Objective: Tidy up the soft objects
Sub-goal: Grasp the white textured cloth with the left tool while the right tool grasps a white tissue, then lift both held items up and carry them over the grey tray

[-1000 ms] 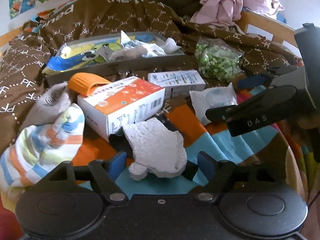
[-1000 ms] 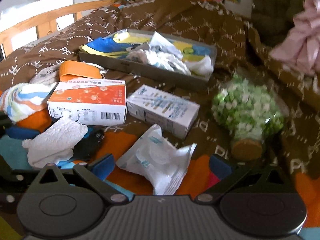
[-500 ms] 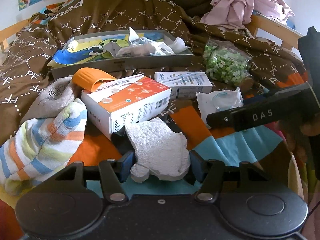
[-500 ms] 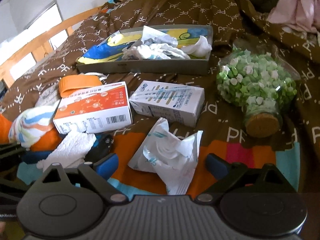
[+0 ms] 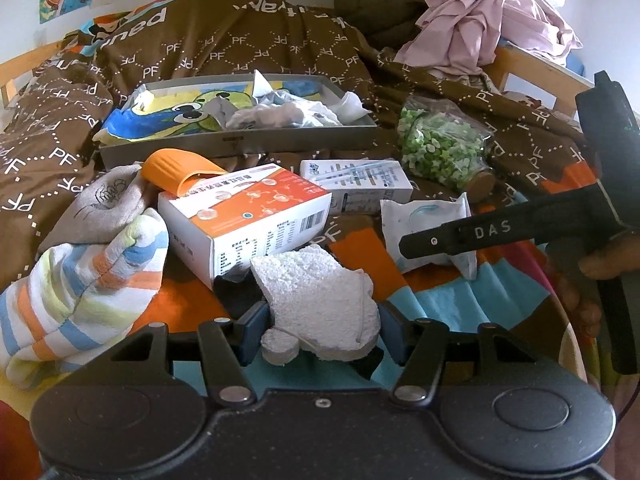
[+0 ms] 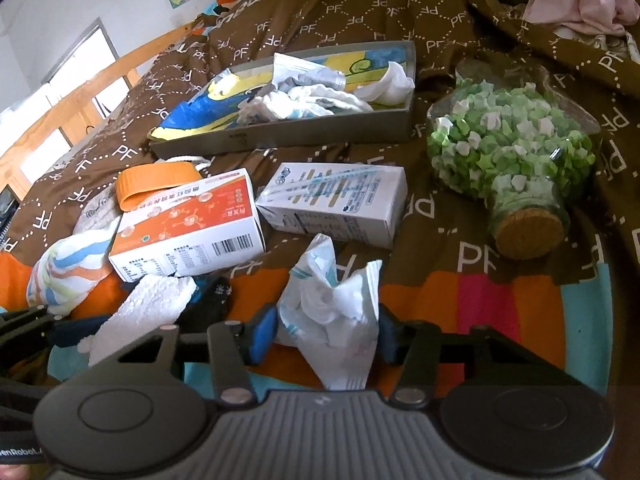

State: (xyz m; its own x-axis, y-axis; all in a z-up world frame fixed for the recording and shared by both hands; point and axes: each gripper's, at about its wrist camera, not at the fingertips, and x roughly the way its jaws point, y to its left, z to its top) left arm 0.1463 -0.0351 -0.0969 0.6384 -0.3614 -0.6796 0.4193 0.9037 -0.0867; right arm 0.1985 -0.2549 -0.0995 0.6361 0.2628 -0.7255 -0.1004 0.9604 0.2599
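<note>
white sponge piece [image 5: 316, 304]: rough, porous, matt foam
wet-wipe packet [image 6: 336, 320]: crinkled glossy plastic film
medicine boxes [image 5: 248, 216]: smooth printed cardboard
striped towel [image 5: 80, 292]: soft terry cloth
jar [image 6: 516, 168]: clear glass, cork stopper, paper stars inside
grey tray [image 5: 240, 140]: matt, possibly metal
gripper pads [image 5: 254, 330]: blue, matt, rubbery

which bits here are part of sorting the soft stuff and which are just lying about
Job:
- white towel piece, between the left tongs
- crumpled white packet, right tongs closing on it
- striped cloth
- grey cloth
- grey tray

Lying about:
- orange box
- white box
- jar of green stars
</note>
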